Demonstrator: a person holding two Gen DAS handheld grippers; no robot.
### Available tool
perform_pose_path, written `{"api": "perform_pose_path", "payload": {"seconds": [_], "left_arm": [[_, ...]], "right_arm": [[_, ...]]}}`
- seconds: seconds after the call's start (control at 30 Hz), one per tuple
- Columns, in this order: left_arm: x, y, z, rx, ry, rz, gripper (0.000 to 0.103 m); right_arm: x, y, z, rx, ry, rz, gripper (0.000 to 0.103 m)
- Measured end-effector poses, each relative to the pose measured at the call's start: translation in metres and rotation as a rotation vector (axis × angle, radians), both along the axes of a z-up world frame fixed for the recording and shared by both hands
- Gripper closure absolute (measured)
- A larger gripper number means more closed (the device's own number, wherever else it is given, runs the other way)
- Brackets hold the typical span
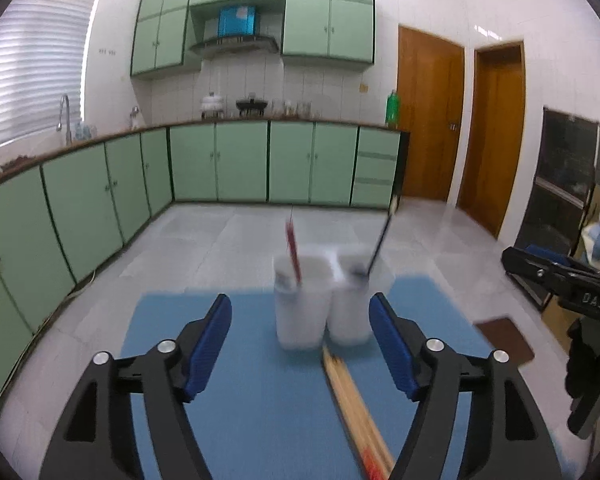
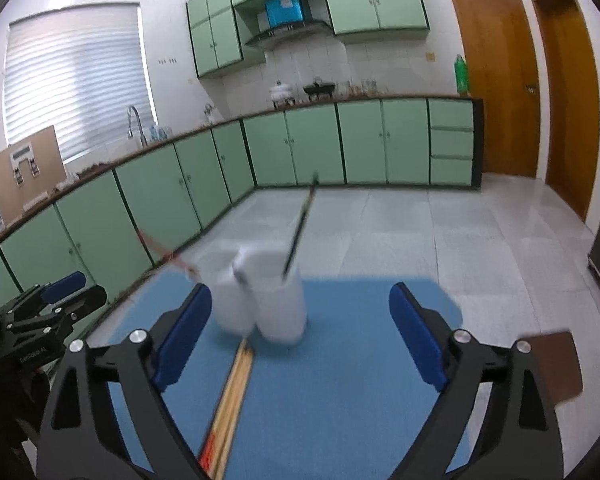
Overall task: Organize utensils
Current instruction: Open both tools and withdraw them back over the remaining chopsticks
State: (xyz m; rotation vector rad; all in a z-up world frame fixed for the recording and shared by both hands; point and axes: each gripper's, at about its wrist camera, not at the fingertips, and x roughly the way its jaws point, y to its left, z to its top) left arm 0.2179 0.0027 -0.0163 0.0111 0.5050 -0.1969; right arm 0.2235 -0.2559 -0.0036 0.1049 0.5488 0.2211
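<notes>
Partway through, judging by layout. Two white cups standing touching each other at far end of blue mat [image 1: 228, 400] on the desk: left cup [image 1: 300, 304] already holding a red-handled utensil [image 1: 293, 250], right cup [image 1: 350, 300] already holding a black-handled utensil [image 1: 378, 246], both leaning out over the rims. Too blurred to tell chopstick from spoon or brush. Still lying on the mat: bundle of wooden chopsticks [image 1: 356, 408], light wood with red marking at the near end, far tips nearly touching the base of the cups, running back toward the cameras. So two items sorted, chopstick bundle remaining, looking like the bulk of what's left. Exact count in the bundle not resolving. Left gripper [image 1: 300, 344] showing fingers [image 1: 210, 344] spread wide, nothing between them, cups and chopstick tips framed in the gap ahead. Right gripper [image 2: 300, 338] also wide and empty, fingers [image 2: 418, 344] straddling the same cups and the bundle from the other side. Neither touching anything. Brown pad [image 2: 556, 364] sitting off the mat's right edge, not involved. Probably lining up for a pick on the chopsticks next; which cup taking them unclear from here.
</notes>
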Motion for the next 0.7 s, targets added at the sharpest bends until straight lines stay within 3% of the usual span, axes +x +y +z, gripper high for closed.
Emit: {"api": "perform_pose_path", "payload": {"seconds": [0.33,0.7], "left_arm": [[-0.043,-0.001,-0.101,0.019,0.234,0.030,0.031],[-0.066,0.007,-0.154,0.046,0.362,0.058,0.030]], "right_arm": [[-0.063,0.029,-0.100,-0.045,0.202,0.009,0.014],[-0.095,0.062,-0.144,-0.052,0.319,0.044,0.014]]}}
